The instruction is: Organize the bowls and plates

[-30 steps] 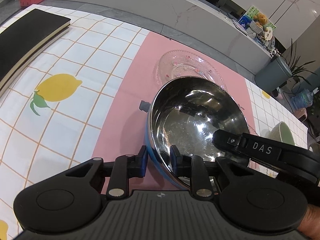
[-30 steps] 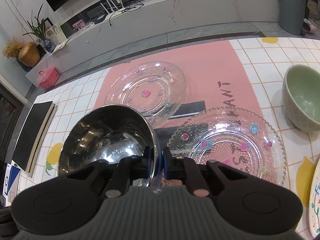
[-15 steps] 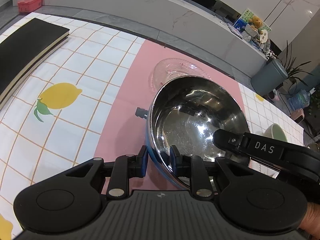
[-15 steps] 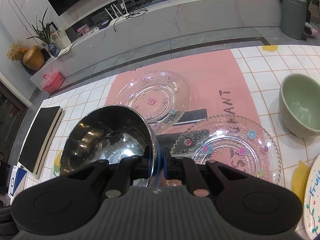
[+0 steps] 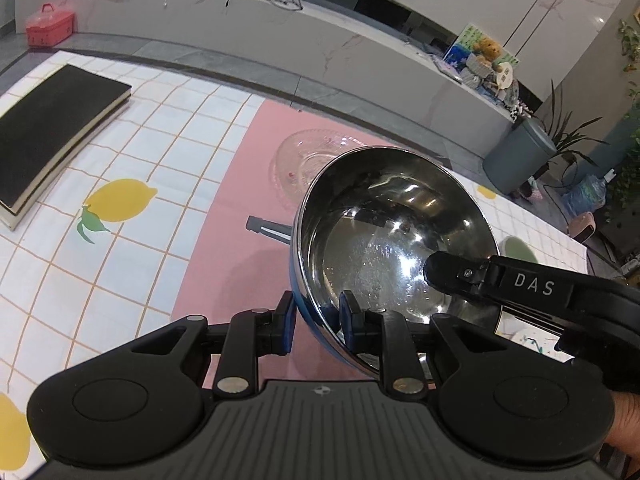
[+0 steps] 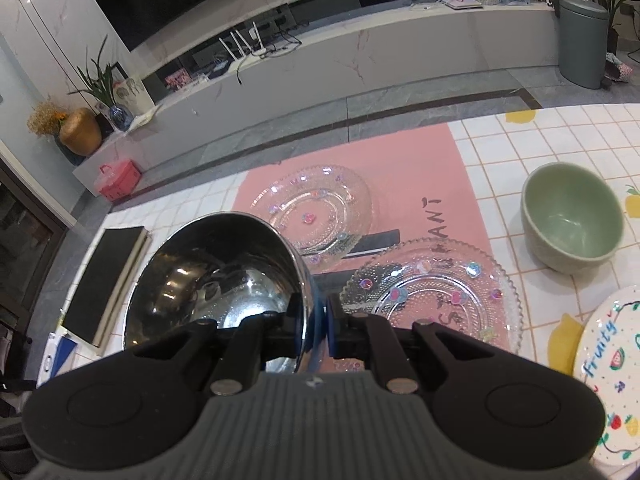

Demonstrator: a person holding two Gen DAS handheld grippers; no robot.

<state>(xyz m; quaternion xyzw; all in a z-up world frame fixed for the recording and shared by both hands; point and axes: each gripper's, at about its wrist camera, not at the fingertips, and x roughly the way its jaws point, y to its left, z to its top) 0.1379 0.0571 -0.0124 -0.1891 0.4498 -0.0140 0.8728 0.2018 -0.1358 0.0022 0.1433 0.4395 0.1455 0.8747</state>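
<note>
A steel bowl (image 5: 392, 248) with a blue outside hangs above the pink mat (image 5: 240, 216), held from two sides. My left gripper (image 5: 318, 316) is shut on its near rim, one finger inside and one outside. The right gripper (image 6: 314, 320) is shut on the opposite rim of the same bowl (image 6: 224, 280); its black finger (image 5: 452, 274) shows inside the bowl in the left wrist view. Two clear glass plates (image 6: 316, 208) (image 6: 432, 292) lie on the mat. To the right stand a green bowl (image 6: 572, 224) and a white fruit-printed plate (image 6: 612, 372).
A black book (image 5: 52, 132) lies at the table's left edge on the checked lemon cloth (image 5: 116, 200). Beyond the table's far edge run a grey floor and a long marble bench (image 5: 280, 28). A grey bin (image 5: 516, 160) stands far right. A hand (image 5: 624, 416) shows at the lower right.
Both grippers have risen with the steel bowl between them; the table and plates look farther below. Both grips on the rim are unchanged.
</note>
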